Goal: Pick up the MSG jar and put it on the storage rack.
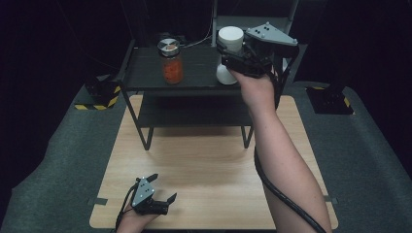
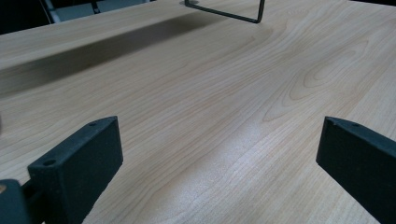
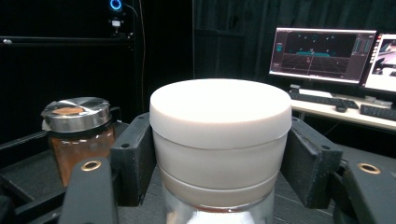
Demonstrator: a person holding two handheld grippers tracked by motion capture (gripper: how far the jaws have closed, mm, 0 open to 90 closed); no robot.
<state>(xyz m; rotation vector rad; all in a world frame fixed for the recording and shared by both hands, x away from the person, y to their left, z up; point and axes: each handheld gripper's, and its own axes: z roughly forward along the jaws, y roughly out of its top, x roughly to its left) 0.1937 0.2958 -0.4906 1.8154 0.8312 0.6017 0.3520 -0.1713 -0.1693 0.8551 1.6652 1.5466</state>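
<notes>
A jar with a wide white lid (image 1: pixel 230 38) (image 3: pixel 219 116) stands upright between the jaws of my right gripper (image 1: pixel 228 54) (image 3: pixel 219 161). The gripper is shut on the jar just below the lid, one black pad (image 3: pixel 135 158) on each side. It holds the jar over the right part of the black rack's top shelf (image 1: pixel 199 60); whether the base touches the shelf I cannot tell. My left gripper (image 1: pixel 163 187) (image 2: pixel 219 154) rests low at the front left of the wooden table (image 1: pixel 204 160), open, with bare wood between its jaws.
A glass jar with orange contents and a metal lid (image 1: pixel 171 62) (image 3: pixel 78 135) stands on the top shelf, left of the white-lidded jar. The rack has a lower shelf (image 1: pixel 194 114) and thin legs (image 2: pixel 233 16). Monitors (image 3: pixel 322 53) glow behind.
</notes>
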